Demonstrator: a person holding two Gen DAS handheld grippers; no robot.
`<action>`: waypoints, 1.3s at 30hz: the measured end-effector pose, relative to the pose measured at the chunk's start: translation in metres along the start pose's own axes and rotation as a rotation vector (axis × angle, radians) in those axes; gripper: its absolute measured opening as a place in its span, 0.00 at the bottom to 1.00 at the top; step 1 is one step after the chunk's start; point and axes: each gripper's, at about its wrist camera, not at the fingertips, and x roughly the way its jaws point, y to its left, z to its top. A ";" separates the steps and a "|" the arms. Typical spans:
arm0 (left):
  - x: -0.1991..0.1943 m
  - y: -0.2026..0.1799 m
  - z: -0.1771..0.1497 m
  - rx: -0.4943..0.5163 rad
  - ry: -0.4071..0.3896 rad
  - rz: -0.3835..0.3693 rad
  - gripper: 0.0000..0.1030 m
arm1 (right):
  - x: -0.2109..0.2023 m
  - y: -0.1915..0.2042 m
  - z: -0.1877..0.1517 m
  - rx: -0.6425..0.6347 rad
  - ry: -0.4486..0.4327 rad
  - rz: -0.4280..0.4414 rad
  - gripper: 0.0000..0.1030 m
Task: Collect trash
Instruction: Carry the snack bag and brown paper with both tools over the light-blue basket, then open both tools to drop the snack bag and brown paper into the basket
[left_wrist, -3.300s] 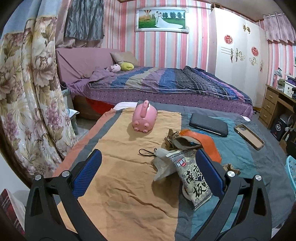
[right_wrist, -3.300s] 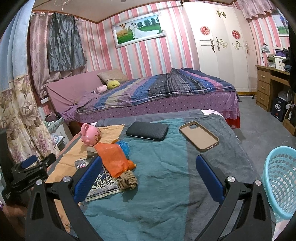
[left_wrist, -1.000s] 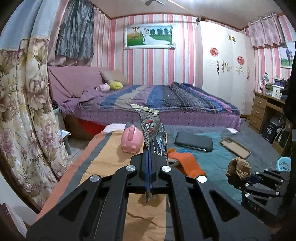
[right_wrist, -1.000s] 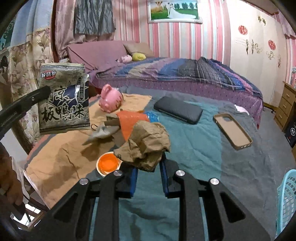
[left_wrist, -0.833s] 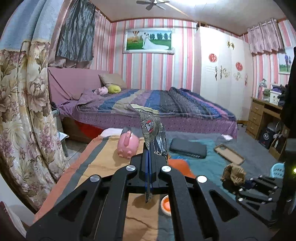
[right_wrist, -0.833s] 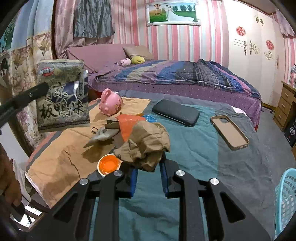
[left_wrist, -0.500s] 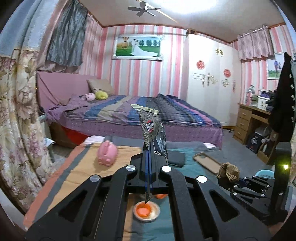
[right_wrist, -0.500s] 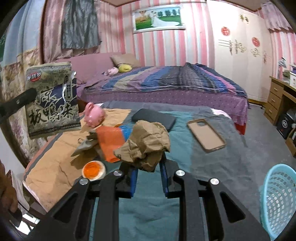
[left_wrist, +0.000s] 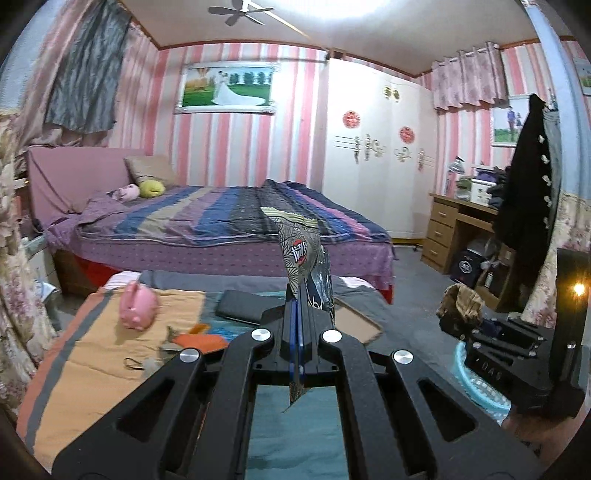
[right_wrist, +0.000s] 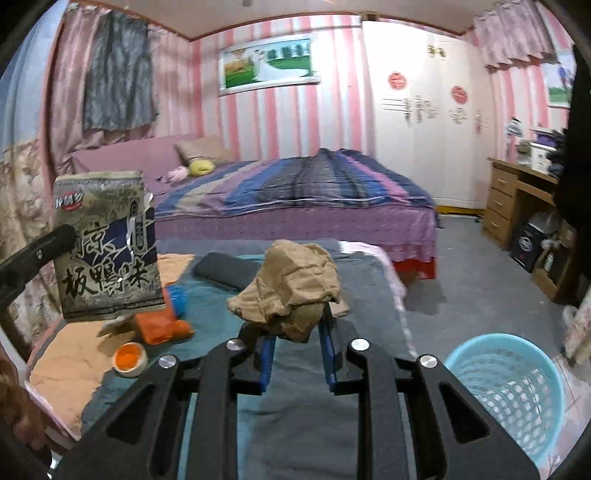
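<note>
left gripper (left_wrist: 296, 325) pinches snack bag (left_wrist: 301, 254), jaws pressed flat | right gripper (right_wrist: 295, 343) squeezes crumpled brown paper (right_wrist: 291, 284) | both lifted off the table since a second ago and swung toward blue basket (right_wrist: 517, 387), so dropping comes next | bag reads 板鸭味 | orange wrapper (right_wrist: 159, 325) and orange lid (right_wrist: 129, 358) left on table

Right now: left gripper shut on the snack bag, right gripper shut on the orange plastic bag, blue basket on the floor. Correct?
One error. The right gripper is shut on the crumpled brown paper, per the right wrist view; the orange plastic bag lies on the bed. Left gripper holds the snack bag; blue basket is on the floor.
</note>
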 end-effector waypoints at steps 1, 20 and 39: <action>0.002 -0.007 0.000 0.007 0.004 -0.013 0.00 | -0.002 -0.008 0.002 0.008 -0.005 -0.017 0.21; 0.043 -0.152 -0.001 0.093 0.091 -0.319 0.00 | -0.057 -0.129 0.009 0.125 -0.080 -0.233 0.21; 0.091 -0.251 -0.037 0.117 0.255 -0.513 0.00 | -0.062 -0.186 0.000 0.193 -0.041 -0.344 0.21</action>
